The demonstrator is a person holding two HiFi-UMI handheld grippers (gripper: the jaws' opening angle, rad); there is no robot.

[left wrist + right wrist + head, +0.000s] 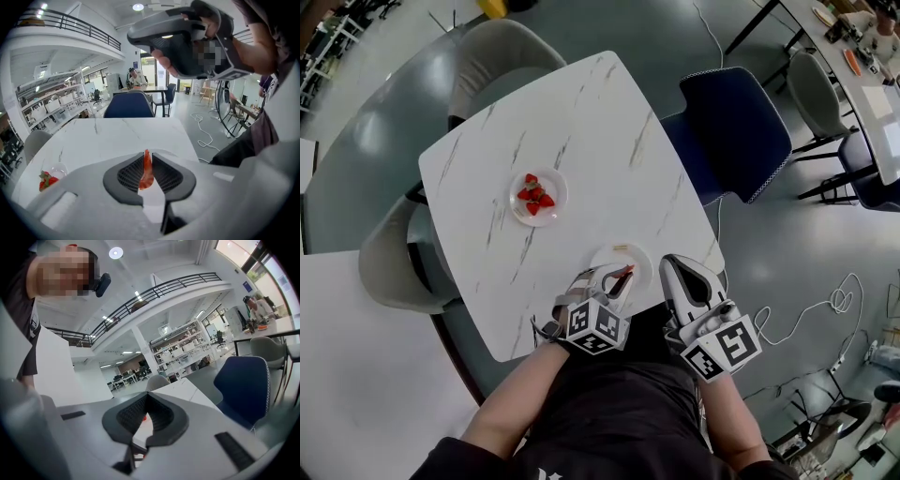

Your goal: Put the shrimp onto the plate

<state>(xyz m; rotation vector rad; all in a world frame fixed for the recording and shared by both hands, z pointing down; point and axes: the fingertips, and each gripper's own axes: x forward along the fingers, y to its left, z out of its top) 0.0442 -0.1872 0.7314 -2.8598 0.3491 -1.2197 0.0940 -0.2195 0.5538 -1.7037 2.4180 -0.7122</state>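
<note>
An orange-red shrimp (146, 171) stands upright between the ribbed pads of my left gripper (148, 155), which is shut on it. In the head view that left gripper (619, 278) holds the shrimp (625, 271) over the near left rim of a small white plate (630, 259) by the table's front edge. A small pale piece lies on the plate's far side. My right gripper (678, 269) hovers just to the right of the plate. Its jaws meet at the tips with nothing between them (147, 394).
A glass dish of strawberries (537, 197) sits mid-table, also low left in the left gripper view (47, 180). The white marble table (581, 122) has a navy chair (736, 131) to the right, and grey chairs at the back (502, 52) and left (386, 267). A cable (825, 305) lies on the floor.
</note>
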